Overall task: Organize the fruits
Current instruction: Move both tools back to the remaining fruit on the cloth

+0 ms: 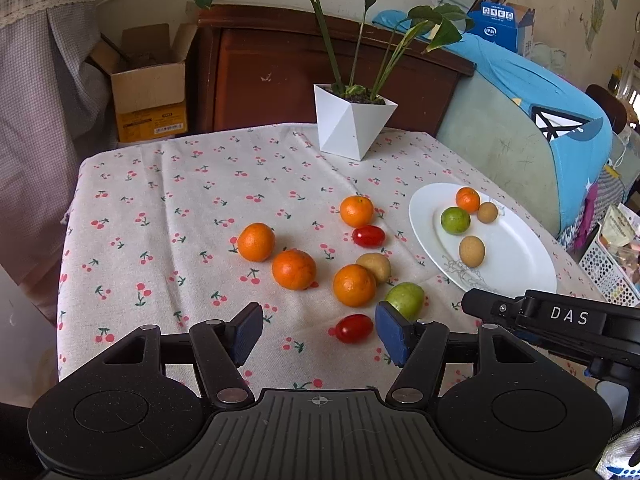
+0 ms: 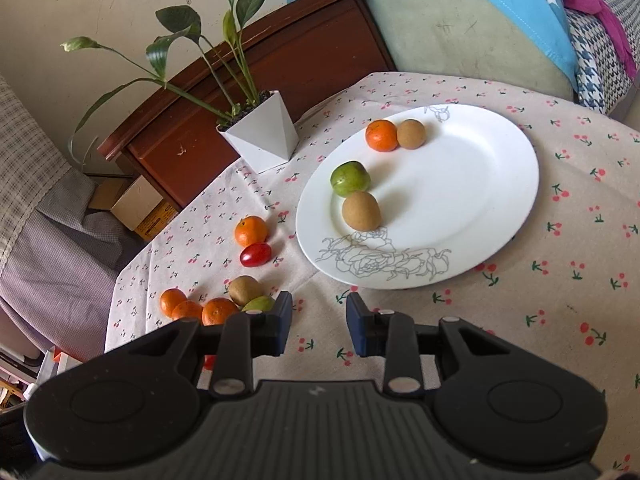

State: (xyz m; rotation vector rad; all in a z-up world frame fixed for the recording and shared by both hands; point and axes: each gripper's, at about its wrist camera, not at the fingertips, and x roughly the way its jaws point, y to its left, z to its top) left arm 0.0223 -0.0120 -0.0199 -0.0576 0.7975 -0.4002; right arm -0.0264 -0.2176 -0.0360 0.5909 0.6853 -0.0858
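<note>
Several oranges (image 1: 294, 264), two red tomatoes (image 1: 368, 236), a brown fruit (image 1: 374, 266) and a green fruit (image 1: 406, 300) lie loose on the cherry-print cloth. My left gripper (image 1: 320, 322) hovers near them, its jaws opening and nothing between the pads; the nearer tomato (image 1: 354, 328) lies on the cloth just inside its right finger. The white plate (image 2: 460, 184) holds an orange (image 2: 382, 135), a green fruit (image 2: 349, 178) and two brown fruits (image 2: 361, 211). My right gripper (image 2: 320, 316) is open a narrow gap, empty, just short of the plate's near rim.
A white faceted plant pot (image 1: 352, 128) stands at the table's far edge, in front of a brown cabinet (image 1: 280, 64). The right gripper's black body (image 1: 560, 316) reaches in beside the plate (image 1: 516, 268). A cardboard box (image 1: 148, 84) sits beyond the table's left corner.
</note>
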